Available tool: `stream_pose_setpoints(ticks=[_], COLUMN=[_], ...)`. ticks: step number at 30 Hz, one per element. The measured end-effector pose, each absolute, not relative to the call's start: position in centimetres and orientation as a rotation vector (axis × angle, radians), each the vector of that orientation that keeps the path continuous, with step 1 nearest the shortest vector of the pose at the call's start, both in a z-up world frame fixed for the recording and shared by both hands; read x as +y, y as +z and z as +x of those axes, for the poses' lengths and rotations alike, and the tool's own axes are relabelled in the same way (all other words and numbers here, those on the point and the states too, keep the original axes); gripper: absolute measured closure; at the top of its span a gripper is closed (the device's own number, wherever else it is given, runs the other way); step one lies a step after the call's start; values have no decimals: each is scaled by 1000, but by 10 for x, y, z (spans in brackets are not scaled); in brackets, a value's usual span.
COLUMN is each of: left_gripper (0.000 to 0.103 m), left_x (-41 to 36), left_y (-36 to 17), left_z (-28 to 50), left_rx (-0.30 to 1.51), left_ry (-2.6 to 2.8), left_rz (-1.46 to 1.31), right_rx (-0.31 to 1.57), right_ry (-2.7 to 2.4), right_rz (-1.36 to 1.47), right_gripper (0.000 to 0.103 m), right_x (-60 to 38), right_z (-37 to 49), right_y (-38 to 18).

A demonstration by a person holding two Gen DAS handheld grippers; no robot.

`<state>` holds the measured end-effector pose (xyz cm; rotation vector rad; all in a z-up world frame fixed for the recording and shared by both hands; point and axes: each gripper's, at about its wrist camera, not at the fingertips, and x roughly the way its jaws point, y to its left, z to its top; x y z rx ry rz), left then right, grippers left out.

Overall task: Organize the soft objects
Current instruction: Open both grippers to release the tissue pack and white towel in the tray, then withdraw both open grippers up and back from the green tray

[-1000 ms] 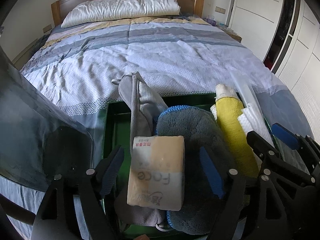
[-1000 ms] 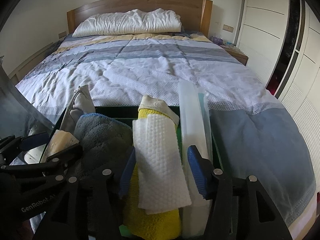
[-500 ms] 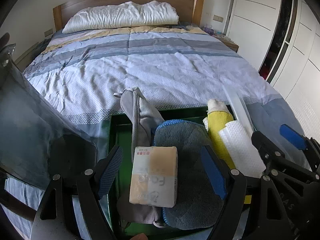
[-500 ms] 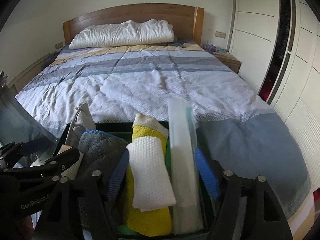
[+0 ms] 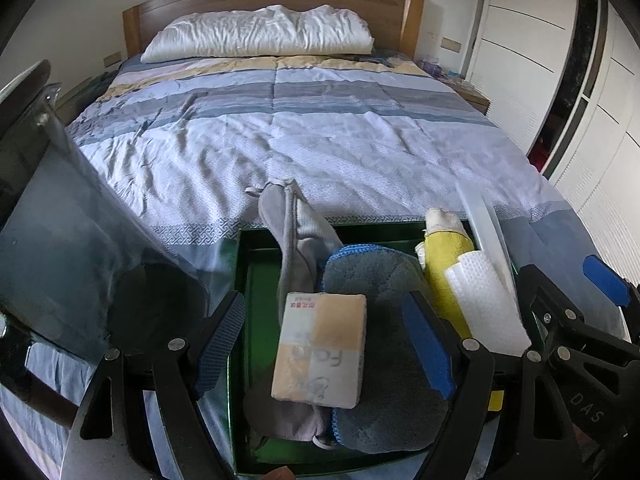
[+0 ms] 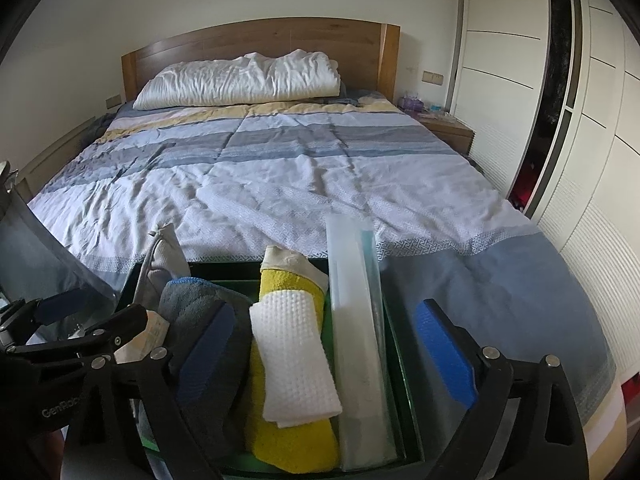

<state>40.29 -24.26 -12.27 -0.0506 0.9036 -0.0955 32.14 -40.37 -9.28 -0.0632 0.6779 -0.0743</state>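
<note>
- Soft goods fill the green tray (image 6: 404, 392) at the bed's foot: grey cloth (image 5: 296, 240), blue mitt (image 5: 384, 280), tissue pack (image 5: 320, 352), yellow towel (image 6: 292, 436), white cloth (image 6: 296, 360).
- Right gripper (image 6: 324, 352), jaws just widened, stands released over the white cloth; left gripper (image 5: 324, 344) hovers unclenched astride the tissue pack.
- Little seems left.

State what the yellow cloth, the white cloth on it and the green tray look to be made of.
Yellow cloth: looks like looped terry or microfibre, matte and nubby.
White cloth: waffle-textured, embossed dimples; fabric or paper, unclear.
Green tray: hard and glossy, shows reflections, probably plastic.

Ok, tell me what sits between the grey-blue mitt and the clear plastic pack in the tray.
The yellow cloth, with the white waffle cloth on top; the right wrist view shows it.
</note>
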Motion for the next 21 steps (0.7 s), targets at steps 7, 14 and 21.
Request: stream_pose_setpoints(ticks=[7, 14, 21], left_gripper=[26, 25, 25], left_x=[-242, -242, -244], left_y=[-123, -122, -109], left_z=[397, 390, 376], left_rx=[906, 917, 911], left_ry=[-80, -68, -80], left_rz=[-72, -92, -117], right_rx=[670, 666, 667], right_ry=[-85, -82, -67], right_rz=[-70, -85, -109], right_gripper=[2, 0, 0], right_x=[-407, -406, -406], right_z=[322, 312, 287], right_y=[-92, -86, -74])
